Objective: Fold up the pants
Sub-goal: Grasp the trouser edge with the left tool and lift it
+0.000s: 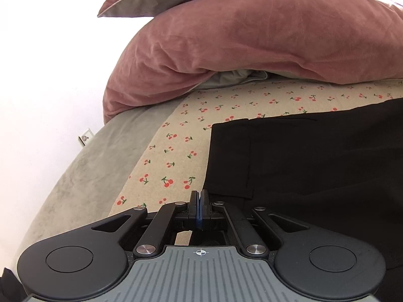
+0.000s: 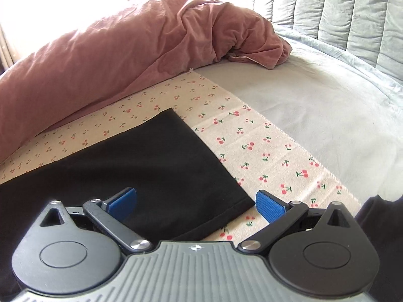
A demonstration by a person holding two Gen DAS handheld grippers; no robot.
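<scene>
Black pants (image 1: 314,156) lie flat on a cherry-print cloth (image 1: 176,146) on the bed. In the left wrist view my left gripper (image 1: 200,197) is shut, its pads pressed together right at the near left corner of the pants, where the fabric edge runs into them. In the right wrist view the leg end of the pants (image 2: 156,161) lies with its hemmed corner between the blue pads (image 2: 268,205) of my right gripper (image 2: 196,197). That gripper is open and held just over the fabric, neither pad pressing on it.
A pink duvet (image 1: 239,40) is bunched along the far side of the cherry-print cloth (image 2: 264,151). Grey bedsheet (image 2: 314,95) lies beyond the cloth, with a padded headboard (image 2: 327,7) behind. A white wall (image 1: 45,63) is to the left.
</scene>
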